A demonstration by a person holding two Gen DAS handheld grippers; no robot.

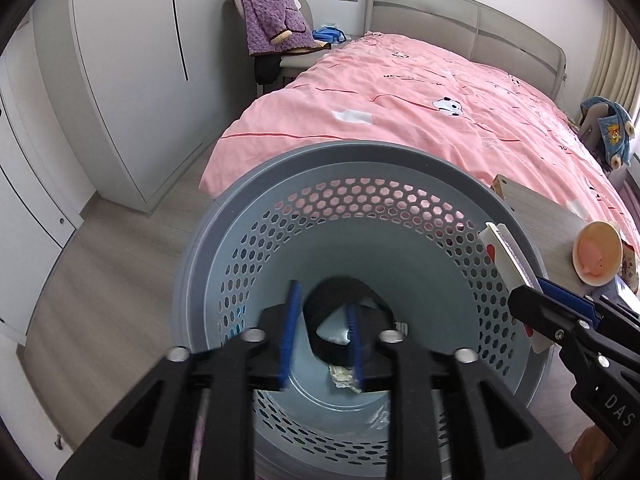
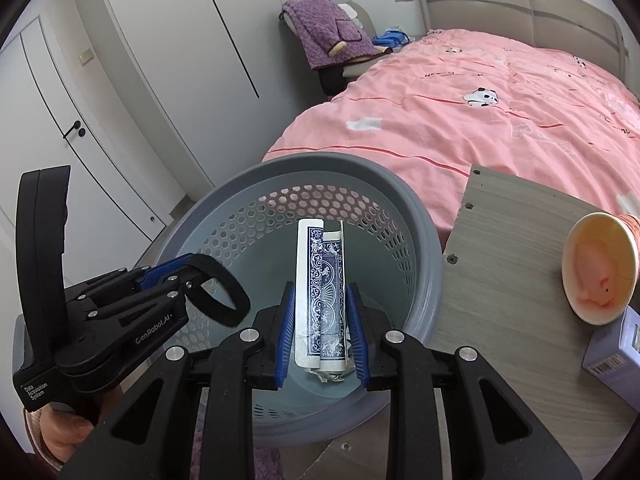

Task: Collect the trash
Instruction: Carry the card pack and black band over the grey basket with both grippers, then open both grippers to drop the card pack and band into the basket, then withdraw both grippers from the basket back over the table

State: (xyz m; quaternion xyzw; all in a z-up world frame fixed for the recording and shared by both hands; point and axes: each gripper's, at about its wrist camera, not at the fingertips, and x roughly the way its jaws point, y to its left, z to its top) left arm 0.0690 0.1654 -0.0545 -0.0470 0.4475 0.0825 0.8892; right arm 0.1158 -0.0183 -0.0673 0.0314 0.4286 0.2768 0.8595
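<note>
Item: folded playing card (image 2: 322, 292), blue scrollwork back, white border. My right hand-held gripper (image 2: 321, 334) is pinching it narrow across its lower half, upright, directly over the grey perforated wastebasket (image 2: 420, 216). Judged light, thin and springy; the grip near the bottom edge seems sound.

Item: black band loop (image 1: 344, 312). It is lying between the parted fingers of my left hand-held gripper (image 1: 324, 334), unpinched, above the basket's inside. Judged soft and limp.

Item: crumpled paper (image 1: 344, 378), sitting on the basket floor beneath both tools.

Markings: "GenRobot.AI" and "Data Acquisition System" showing on the left tool.
</note>
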